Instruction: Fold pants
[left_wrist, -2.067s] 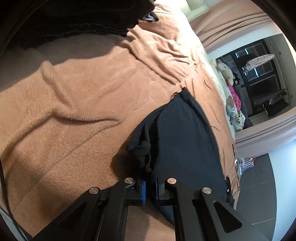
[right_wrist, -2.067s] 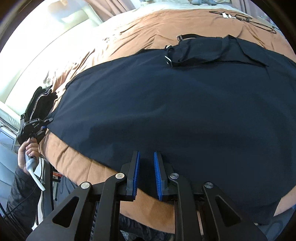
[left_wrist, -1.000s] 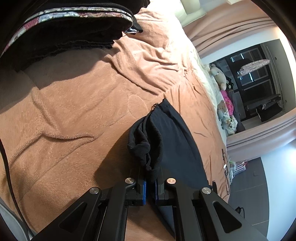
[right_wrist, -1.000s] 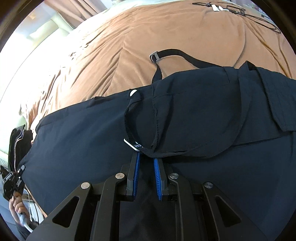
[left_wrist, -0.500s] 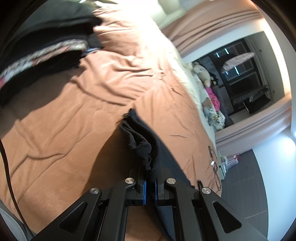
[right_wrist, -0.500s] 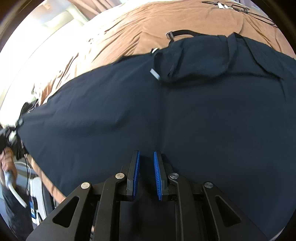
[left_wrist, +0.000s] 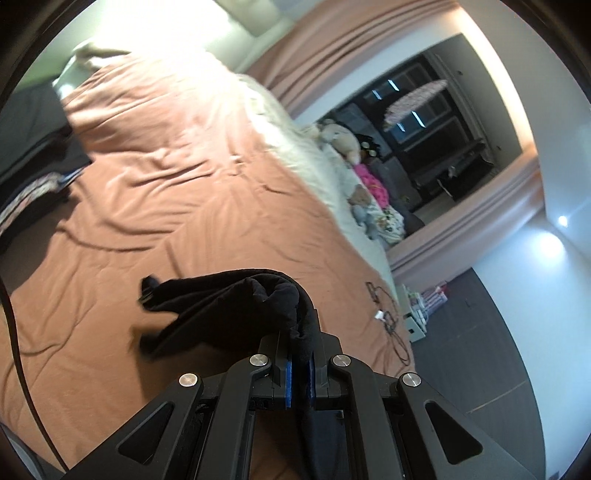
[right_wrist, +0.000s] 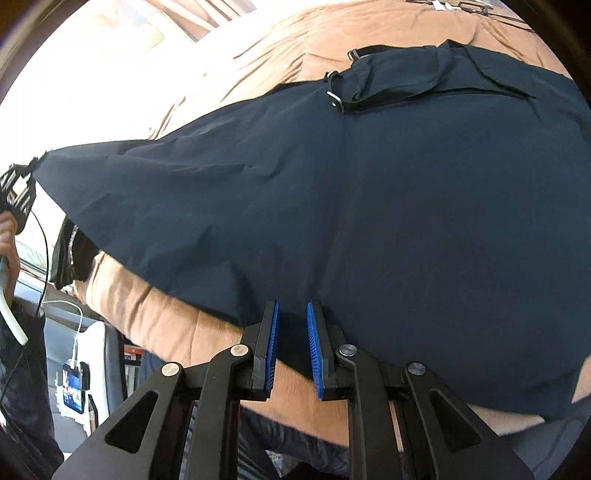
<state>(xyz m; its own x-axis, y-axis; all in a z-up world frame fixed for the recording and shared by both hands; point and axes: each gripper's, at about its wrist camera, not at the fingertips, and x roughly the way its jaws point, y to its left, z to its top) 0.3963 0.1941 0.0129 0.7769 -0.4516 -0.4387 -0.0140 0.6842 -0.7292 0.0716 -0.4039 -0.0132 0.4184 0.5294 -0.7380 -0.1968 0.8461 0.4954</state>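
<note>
The dark navy pants lie spread over the brown bedspread, with the buckled strap and waist at the far side. My left gripper is shut on a bunched end of the pants and holds it above the bed. In the right wrist view the left gripper appears at the far left, with the leg stretched up to it. My right gripper hovers over the near edge of the pants. Its blue pads stand a little apart with nothing pinched.
A stack of folded dark clothes sits at the left of the bed, and also shows under the lifted leg. Stuffed toys and cables lie along the far side. A charging phone rests beside the bed.
The left gripper has risen with the pants end, lifting it off the bedspread. The right gripper has drawn back from the waist area to the near edge of the pants.
</note>
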